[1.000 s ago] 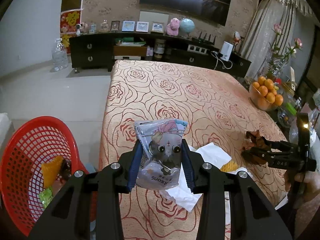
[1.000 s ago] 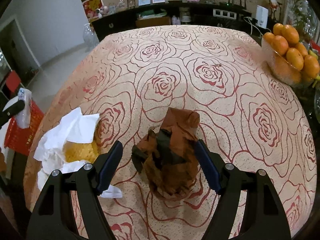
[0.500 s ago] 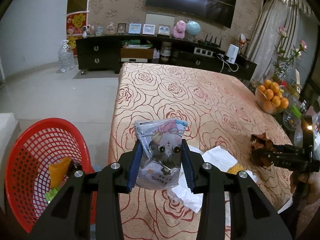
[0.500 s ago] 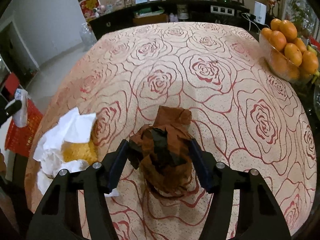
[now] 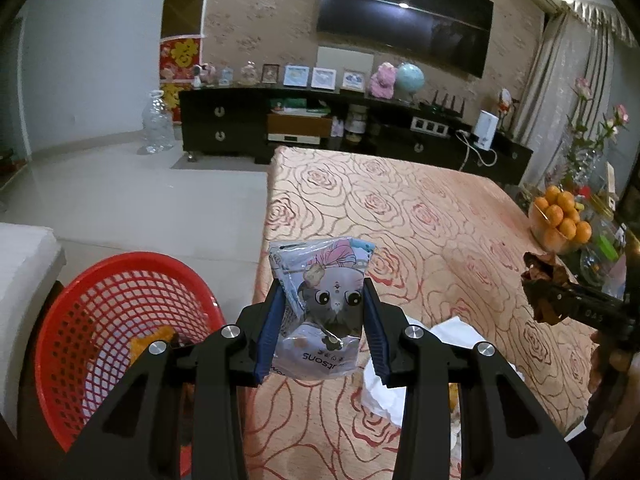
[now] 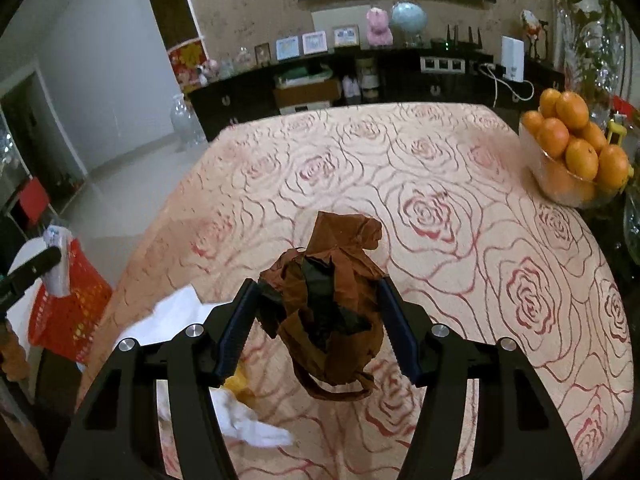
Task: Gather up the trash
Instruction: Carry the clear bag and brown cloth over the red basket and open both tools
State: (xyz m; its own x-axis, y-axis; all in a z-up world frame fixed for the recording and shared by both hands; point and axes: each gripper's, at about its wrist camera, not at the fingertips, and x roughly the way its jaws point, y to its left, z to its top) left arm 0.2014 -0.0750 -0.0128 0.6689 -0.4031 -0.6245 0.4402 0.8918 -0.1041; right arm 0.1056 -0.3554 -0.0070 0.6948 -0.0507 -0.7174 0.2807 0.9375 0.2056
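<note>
Since the earlier frames the right gripper (image 6: pixel 316 320) has closed its jaws on the crumpled brown paper bag (image 6: pixel 332 304), which now hangs clear of the rose-patterned tablecloth (image 6: pixel 460 216) where before it rested on it. Left gripper (image 5: pixel 320 320) unchanged, clamped on the glossy cartoon-cat snack packet (image 5: pixel 320 304), now higher and nearer the red plastic mesh basket (image 5: pixel 100 312). Only the left view looks into the basket; its orange contents are half hidden by the finger. White crumpled tissue (image 6: pixel 176 316) stays on the cloth, partly covered in both views
</note>
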